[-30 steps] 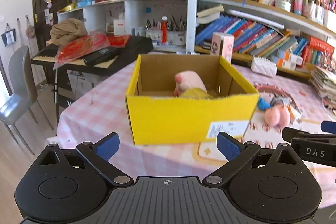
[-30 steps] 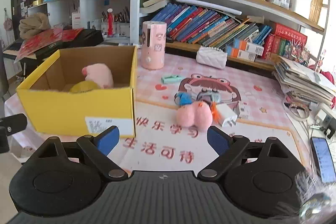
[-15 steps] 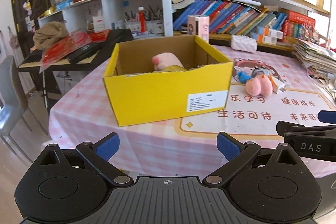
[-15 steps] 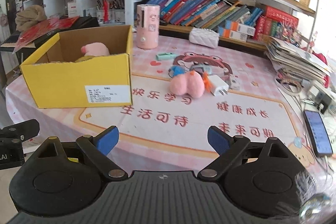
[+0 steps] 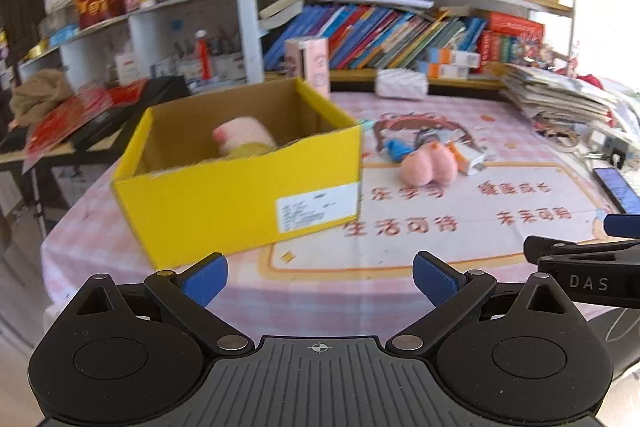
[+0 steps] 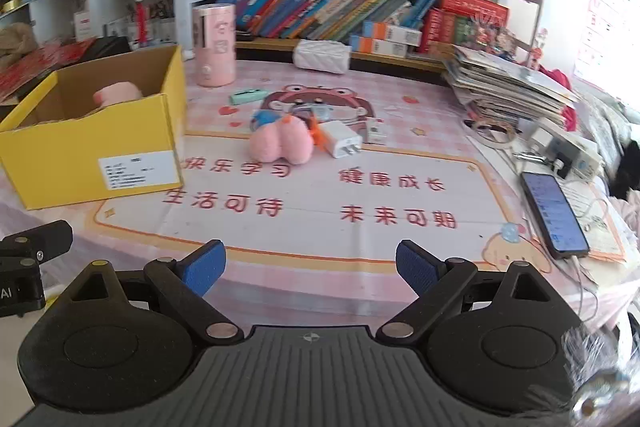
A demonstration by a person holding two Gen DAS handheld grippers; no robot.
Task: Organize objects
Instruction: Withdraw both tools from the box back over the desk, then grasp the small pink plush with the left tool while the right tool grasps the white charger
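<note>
**Both tongs wide and empty at the worktop's near edge**

Left tongs [image 5: 320, 277]: blue pads spread wide, nothing between them, held over the near edge of the worktop [image 5: 400, 239]. Right tongs [image 6: 310, 267]: likewise spread wide, nothing gripped, over the near edge.

Ahead of the left tongs, a yellow cardboard box [image 5: 240, 195] sits open on the pink checked cloth, white label on its front wall. Inside, toward the back, a pink plush toy [image 5: 242, 135] lies on something yellowish; details blurred.

Right of the box, well apart from both tongs, a second pink plush [image 6: 280, 143] lies on the printed mat. Touching its right side, a white plug charger [image 6: 340, 141]. A small blue item [image 6: 262, 117] rests just behind the plush. A pink cylinder [image 6: 214, 45] stands upright behind the box's corner. Smartphone [image 6: 554, 213] near the right edge, cable attached. Stacked papers [image 6: 508, 83] and bookshelves [image 6: 360, 7] at the back.
</note>
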